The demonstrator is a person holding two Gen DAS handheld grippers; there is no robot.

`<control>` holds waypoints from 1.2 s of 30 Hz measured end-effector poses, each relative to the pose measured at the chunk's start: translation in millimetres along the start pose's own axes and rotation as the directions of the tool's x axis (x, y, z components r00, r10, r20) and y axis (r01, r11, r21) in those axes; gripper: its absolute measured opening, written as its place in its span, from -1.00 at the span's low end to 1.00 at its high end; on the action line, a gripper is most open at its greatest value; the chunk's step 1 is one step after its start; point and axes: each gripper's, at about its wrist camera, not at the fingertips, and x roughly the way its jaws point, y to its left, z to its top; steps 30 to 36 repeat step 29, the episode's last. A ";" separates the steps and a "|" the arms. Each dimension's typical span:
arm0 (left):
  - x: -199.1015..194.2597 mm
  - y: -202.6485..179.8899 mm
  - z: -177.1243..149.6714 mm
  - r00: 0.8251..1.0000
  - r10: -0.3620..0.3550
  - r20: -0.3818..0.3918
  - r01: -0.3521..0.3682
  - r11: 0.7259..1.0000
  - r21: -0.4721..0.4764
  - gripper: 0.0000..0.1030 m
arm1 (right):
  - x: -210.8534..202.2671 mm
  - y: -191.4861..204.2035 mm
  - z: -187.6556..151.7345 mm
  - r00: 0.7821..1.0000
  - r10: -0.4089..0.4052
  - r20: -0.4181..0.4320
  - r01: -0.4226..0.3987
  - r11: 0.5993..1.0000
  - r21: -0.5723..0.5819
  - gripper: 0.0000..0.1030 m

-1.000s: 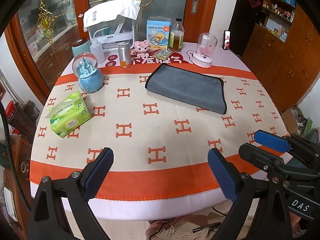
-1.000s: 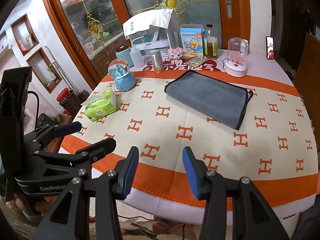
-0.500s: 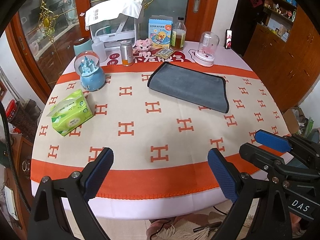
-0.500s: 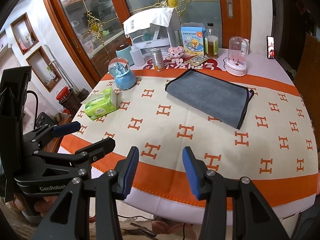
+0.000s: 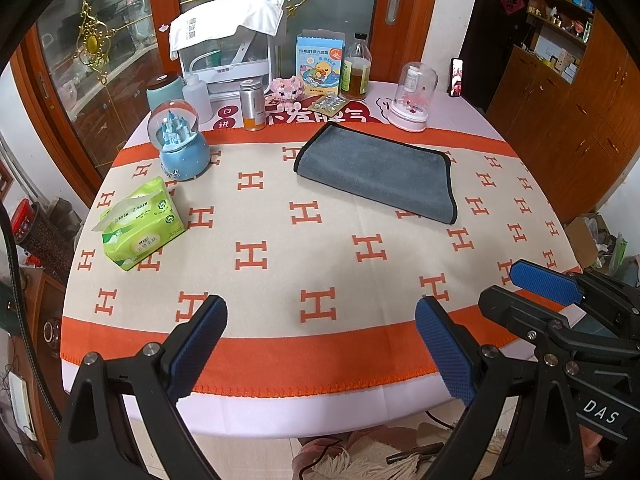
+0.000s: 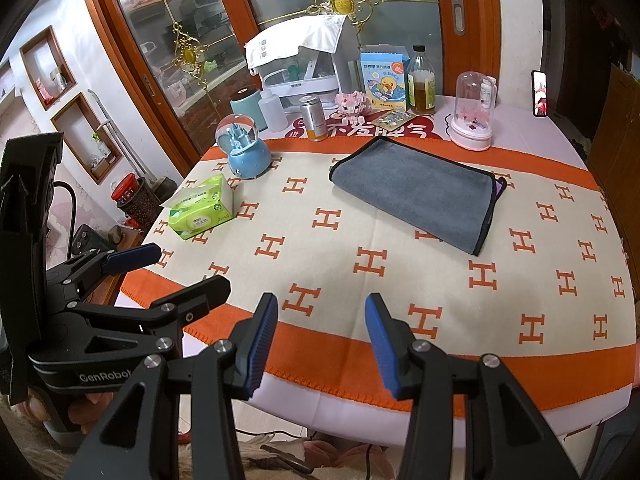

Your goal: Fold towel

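Observation:
A grey towel with a black hem lies flat and folded on the far half of the round table; it also shows in the right wrist view. My left gripper is open and empty, held above the table's near edge, well short of the towel. My right gripper is open and empty, also above the near edge. Each gripper shows at the side of the other's view.
A green tissue pack and a blue snow globe stand at the left. Bottles, a can, a box, a pink domed toy and a white rack crowd the back edge. The tablecloth has orange H marks.
Both views have shifted a little forward and down towards the table. The towel has not moved and both grippers stay open.

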 end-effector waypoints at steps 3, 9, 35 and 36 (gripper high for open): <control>-0.1 0.5 -0.7 1.000 0.000 -0.001 0.000 1.000 -0.002 0.84 | -0.5 1.3 0.2 1.000 -0.003 -0.001 0.003 1.000 -0.003 -0.11; -0.3 0.5 -0.6 1.000 0.000 -0.001 0.000 1.000 0.000 0.84 | 1.4 1.4 -1.2 1.000 -0.008 -0.004 0.008 1.000 -0.005 -0.11; 1.8 4.7 -4.8 1.000 0.003 -0.010 -0.003 1.000 0.000 0.84 | 3.8 -1.2 -7.9 1.000 -0.012 -0.016 0.012 1.000 0.002 -0.11; 1.8 4.7 -4.8 1.000 0.003 -0.010 -0.003 1.000 0.000 0.84 | 3.8 -1.2 -7.9 1.000 -0.012 -0.016 0.012 1.000 0.002 -0.11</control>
